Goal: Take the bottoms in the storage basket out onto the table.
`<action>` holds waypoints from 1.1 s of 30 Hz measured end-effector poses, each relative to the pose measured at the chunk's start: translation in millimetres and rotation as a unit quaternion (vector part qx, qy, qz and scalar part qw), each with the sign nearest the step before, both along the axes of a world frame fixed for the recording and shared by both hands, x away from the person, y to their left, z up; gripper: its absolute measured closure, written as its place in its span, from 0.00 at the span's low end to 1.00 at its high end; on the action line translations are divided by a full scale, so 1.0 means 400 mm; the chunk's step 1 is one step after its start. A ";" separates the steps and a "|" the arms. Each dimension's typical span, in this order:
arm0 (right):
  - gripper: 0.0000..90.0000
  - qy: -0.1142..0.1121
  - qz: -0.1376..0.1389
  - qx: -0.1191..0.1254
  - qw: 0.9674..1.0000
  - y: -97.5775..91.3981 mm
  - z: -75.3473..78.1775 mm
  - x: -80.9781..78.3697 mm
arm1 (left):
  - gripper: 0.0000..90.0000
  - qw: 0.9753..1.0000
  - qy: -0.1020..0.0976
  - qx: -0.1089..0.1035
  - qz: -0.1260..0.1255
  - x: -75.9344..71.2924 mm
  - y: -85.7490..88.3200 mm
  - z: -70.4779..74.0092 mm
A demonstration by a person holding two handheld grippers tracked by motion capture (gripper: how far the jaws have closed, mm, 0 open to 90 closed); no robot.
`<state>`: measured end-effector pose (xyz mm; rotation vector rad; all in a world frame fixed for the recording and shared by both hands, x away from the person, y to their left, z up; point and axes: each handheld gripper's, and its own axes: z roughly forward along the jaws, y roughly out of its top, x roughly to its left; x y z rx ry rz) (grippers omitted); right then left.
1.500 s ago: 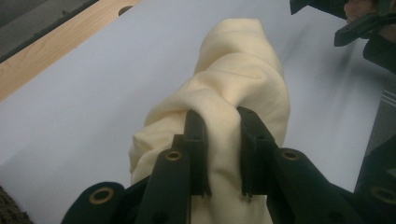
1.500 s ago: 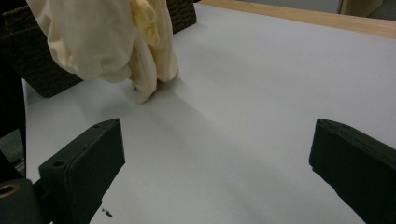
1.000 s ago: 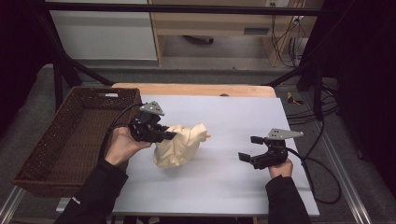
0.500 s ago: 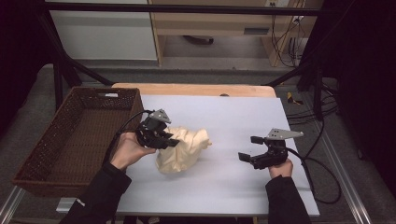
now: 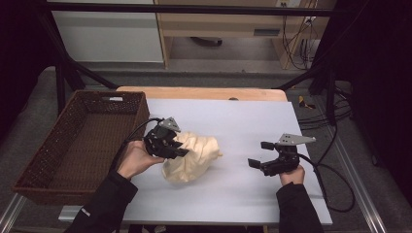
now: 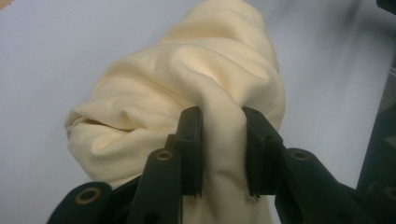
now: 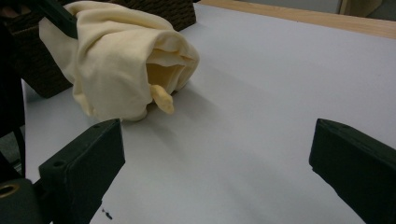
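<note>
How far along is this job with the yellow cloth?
Early, by the look of it. Done so far: the left tool has pinched a fold of the bunched yellow cloth; its jaws have just been opening slightly, the fold between them. In hand: the cloth sits on the white table beside the basket, which holds nothing. The right tool waits open, apart from it. Left: probably moving the cloth.

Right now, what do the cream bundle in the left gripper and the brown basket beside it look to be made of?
The cream bundle looks like soft matte cloth, perhaps cotton: it folds and bunches where the left gripper pinches it. The brown basket looks like woven wicker or rattan, dark and dull, with an open weave showing along its walls; it could be a plastic imitation.
</note>
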<state>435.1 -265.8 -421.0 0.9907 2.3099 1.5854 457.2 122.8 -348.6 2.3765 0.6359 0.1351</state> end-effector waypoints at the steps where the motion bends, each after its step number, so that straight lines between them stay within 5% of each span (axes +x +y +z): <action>1: 0.04 0.000 0.000 0.000 1.000 0.000 0.000 0.000 | 0.76 1.000 0.001 0.000 -0.003 0.000 -0.001 -0.001; 16: 0.04 0.001 0.000 0.001 1.000 0.001 0.000 0.000 | 0.38 1.000 0.016 -0.005 -0.012 0.003 -0.004 -0.017; 23: 0.04 0.001 0.000 0.001 1.000 0.001 -0.001 0.000 | 0.15 1.000 -0.004 -0.001 0.002 -0.006 0.003 -0.019; 33: 0.04 0.001 0.000 0.001 1.000 0.001 -0.001 0.000 | 0.02 1.000 -0.012 -0.012 0.016 -0.018 0.015 -0.010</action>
